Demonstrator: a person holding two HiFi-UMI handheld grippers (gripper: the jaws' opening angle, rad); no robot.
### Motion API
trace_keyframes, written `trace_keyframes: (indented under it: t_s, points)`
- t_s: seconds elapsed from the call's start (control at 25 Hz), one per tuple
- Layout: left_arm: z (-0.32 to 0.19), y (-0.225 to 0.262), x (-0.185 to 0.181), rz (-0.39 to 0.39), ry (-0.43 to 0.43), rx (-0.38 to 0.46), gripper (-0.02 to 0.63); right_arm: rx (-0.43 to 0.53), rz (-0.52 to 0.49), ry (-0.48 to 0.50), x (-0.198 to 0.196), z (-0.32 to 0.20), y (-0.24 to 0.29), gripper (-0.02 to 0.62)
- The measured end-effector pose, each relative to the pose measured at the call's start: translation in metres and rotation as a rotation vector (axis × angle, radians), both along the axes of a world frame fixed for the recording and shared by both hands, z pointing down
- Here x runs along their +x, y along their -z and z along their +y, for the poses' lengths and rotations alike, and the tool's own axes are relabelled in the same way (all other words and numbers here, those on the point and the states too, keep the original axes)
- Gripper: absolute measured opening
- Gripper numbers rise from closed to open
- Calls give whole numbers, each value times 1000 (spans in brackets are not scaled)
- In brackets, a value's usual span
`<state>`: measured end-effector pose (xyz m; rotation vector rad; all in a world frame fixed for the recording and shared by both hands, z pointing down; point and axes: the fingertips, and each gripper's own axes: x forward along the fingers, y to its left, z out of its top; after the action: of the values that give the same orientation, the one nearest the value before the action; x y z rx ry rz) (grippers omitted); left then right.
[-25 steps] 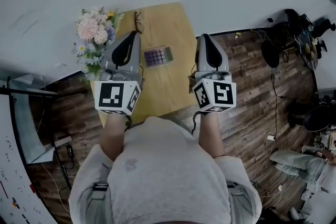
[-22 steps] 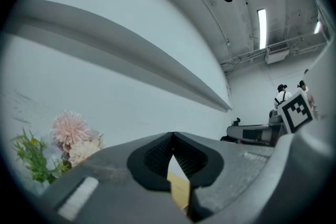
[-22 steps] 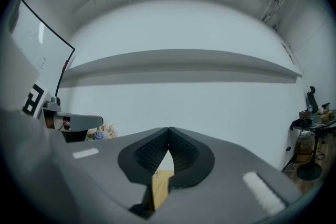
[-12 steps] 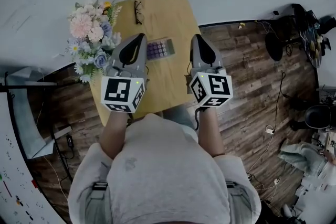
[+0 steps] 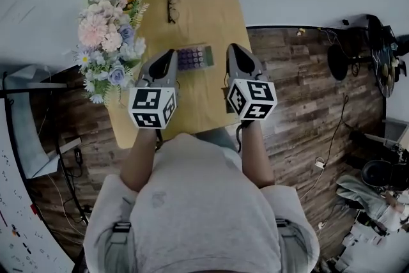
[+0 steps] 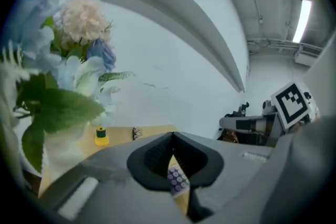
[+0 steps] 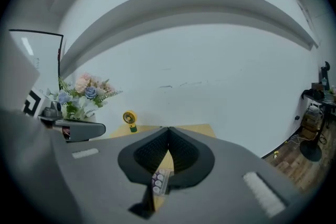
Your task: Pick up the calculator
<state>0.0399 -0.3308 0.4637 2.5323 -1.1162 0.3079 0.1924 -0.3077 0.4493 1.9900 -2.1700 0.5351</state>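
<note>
Approach step: left gripper (image 5: 170, 54) and right gripper (image 5: 231, 48), jaws together, empty, flank the grey purple-keyed calculator (image 5: 193, 57); next, 1 must open over it.

even, soft daylight-like lighting; strong fisheye distortion, dark vignetted corners, blurred foreground flowers (image 6: 58, 71).

I am finding no readable text: the calculator (image 5: 194, 57) keys are showing too small to make out, and the marker cubes (image 5: 153, 107) are carrying only black-and-white squares.
</note>
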Motion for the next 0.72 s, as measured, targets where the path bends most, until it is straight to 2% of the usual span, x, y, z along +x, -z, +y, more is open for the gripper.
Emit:
trace_keyframes:
  t_s: [0.4, 0.72]
  points:
    - [-3, -68, -7, -47, 110, -202, 6, -183, -44, 111, -3, -19, -63, 2]
    - [4, -113, -9, -70, 172, -351, 55, -307, -80, 164, -4, -21, -105, 7]
